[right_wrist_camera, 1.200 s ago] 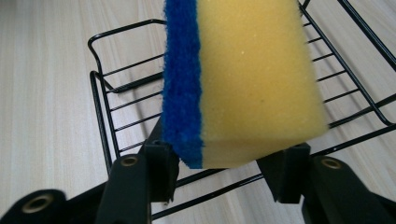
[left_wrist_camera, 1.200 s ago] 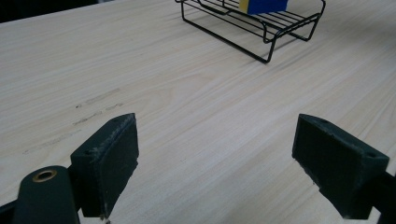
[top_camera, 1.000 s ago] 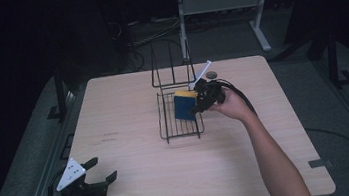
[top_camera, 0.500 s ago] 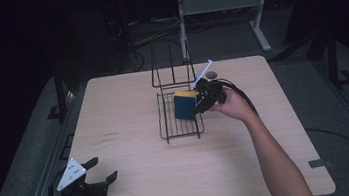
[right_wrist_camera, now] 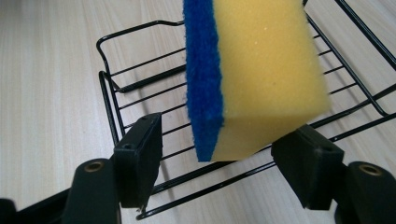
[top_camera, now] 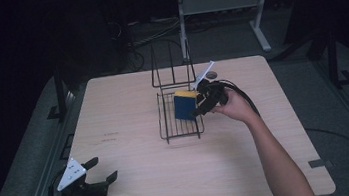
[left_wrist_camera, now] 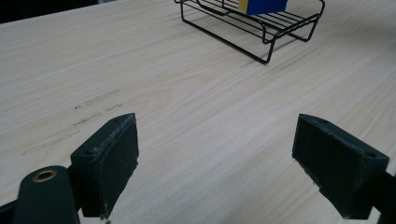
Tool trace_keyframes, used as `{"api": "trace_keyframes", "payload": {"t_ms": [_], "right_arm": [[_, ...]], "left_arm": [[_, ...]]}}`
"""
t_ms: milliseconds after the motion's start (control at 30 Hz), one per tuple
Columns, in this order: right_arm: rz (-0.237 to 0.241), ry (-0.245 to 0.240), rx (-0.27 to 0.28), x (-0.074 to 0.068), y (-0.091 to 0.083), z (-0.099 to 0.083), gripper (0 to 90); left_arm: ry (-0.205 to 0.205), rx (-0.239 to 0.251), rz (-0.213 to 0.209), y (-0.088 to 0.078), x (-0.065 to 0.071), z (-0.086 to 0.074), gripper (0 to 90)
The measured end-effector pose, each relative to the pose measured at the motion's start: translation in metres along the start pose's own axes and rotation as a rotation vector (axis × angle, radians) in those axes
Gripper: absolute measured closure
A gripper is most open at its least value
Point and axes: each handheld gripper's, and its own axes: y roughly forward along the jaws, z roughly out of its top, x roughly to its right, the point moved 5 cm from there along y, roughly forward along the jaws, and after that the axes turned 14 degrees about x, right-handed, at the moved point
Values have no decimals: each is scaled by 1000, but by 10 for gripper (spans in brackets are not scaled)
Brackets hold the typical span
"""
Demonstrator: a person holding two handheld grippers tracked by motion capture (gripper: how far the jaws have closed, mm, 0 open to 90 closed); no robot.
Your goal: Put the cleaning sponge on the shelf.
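Note:
A yellow sponge with a blue scouring side (top_camera: 183,106) (right_wrist_camera: 261,70) stands on edge in a black wire rack (top_camera: 181,127) (right_wrist_camera: 121,88) at the middle of the wooden table (top_camera: 128,108). My right gripper (top_camera: 199,100) (right_wrist_camera: 217,149) is at the rack's right side. It is open, with its pads (right_wrist_camera: 144,149) on either side of the sponge's near corner and a gap on the blue side. My left gripper (top_camera: 104,168) (left_wrist_camera: 215,154) hovers open and holding nothing over the table's near left corner. It points toward the rack (left_wrist_camera: 261,42) and the sponge (left_wrist_camera: 261,5).
The rack's tall wire back (top_camera: 171,68) rises at its far end. A small round grommet (top_camera: 211,75) sits in the table behind the right gripper. Beyond the table stand a white-framed stand (top_camera: 221,1) and cables on the dark floor.
Nearly nothing has shifted: the right gripper stays at the sponge in the rack, and the left gripper holds still.

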Motion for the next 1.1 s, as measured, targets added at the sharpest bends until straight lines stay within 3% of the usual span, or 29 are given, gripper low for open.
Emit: {"api": "trace_keyframes", "payload": {"t_ms": [600, 1100], "right_arm": [[-32, 27, 8, -1, -12, -6, 191], [-58, 32, 9, -6, -24, -18, 172]], "left_arm": [[-2, -4, -1, 2, 1, 0, 141], [1, -5, 2, 1, 2, 0, 141]]}}
